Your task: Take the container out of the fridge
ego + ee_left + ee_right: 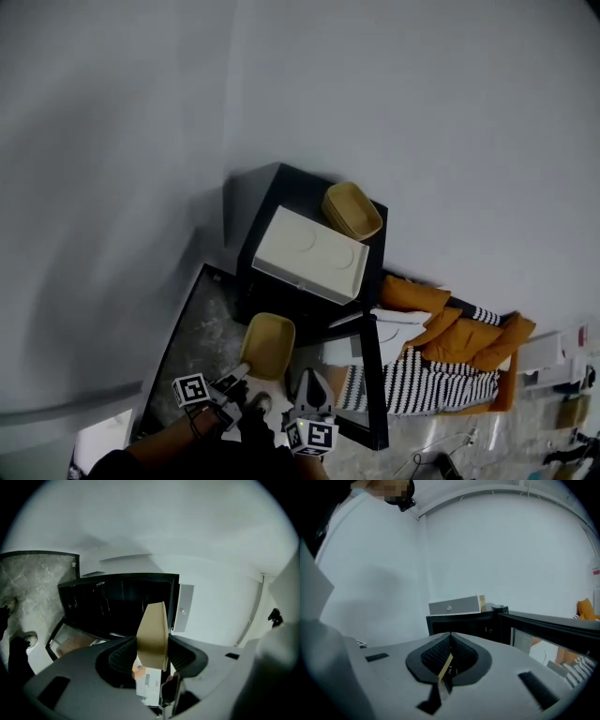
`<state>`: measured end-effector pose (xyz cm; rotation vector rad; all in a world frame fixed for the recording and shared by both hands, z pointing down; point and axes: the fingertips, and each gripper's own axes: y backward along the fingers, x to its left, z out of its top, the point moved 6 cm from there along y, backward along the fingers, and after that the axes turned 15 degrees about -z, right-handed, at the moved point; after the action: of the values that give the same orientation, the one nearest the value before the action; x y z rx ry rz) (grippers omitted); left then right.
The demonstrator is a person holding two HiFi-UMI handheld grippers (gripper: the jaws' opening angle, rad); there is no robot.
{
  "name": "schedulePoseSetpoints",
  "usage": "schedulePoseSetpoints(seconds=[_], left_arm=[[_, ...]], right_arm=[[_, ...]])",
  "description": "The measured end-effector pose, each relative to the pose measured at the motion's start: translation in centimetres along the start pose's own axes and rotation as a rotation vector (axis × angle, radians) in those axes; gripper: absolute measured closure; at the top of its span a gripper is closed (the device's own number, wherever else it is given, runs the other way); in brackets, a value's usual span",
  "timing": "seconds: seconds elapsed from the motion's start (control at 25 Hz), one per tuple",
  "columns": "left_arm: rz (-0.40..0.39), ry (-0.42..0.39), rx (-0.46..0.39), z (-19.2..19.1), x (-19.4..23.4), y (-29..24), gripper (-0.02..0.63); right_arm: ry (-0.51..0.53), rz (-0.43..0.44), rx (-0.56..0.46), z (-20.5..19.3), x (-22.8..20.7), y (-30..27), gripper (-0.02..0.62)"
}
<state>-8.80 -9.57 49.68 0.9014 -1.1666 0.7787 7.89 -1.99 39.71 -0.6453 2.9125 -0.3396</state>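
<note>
Both tongs sit at the bottom of the head view with the task's thing between them. The left gripper (152, 651) has its pads clamped on the wall of the tan container (268, 344). The right gripper (446, 660) has its jaws pressed almost together on a thin tan sliver, which I judge to be that same container's rim, though its own view shows only the edge. Beyond them, the black fridge (272, 192) stands against the pale wall with its glass door (548, 630) swung wide. The dark inside that shows in the left gripper view gives no clear sight of anything left on the shelves. A white box (309, 253) lies on the fridge's top, and a second tan bowl (352, 210) sits beside it at the back corner. The held container is clear of the cabinet, in the air in front of the open doorway and touching neither fridge nor door. By my reading the taking-out itself is as good as done. What seems left is to carry the container somewhere and set it down, and perhaps to shut the door. The container is a shallow tub with rounded corners and a plain rim, matte tan all over, with no lid. As far as its inside shows, it is empty.
</note>
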Motion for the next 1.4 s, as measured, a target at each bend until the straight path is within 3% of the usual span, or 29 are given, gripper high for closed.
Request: schedulePoseSetpoints(seconds=[0.52,0.8,1.4], left_arm=[[0.005,-0.019,0.034,-1.3,-5.2,0.6,0.413],[0.03,-0.065,0.07,-1.6,-4.2,1.2,0.413],[0.042,-0.062,0.077,-1.7,-3.9,1.9,0.413]], right_arm=[[-0.003,-0.016,-0.053,3.2,0.0,2.2,0.595],[0.0,-0.017,-0.06,3.6,0.1,2.7,0.595],[0.016,-0.012,-0.065,3.8,0.2,3.6,0.595]])
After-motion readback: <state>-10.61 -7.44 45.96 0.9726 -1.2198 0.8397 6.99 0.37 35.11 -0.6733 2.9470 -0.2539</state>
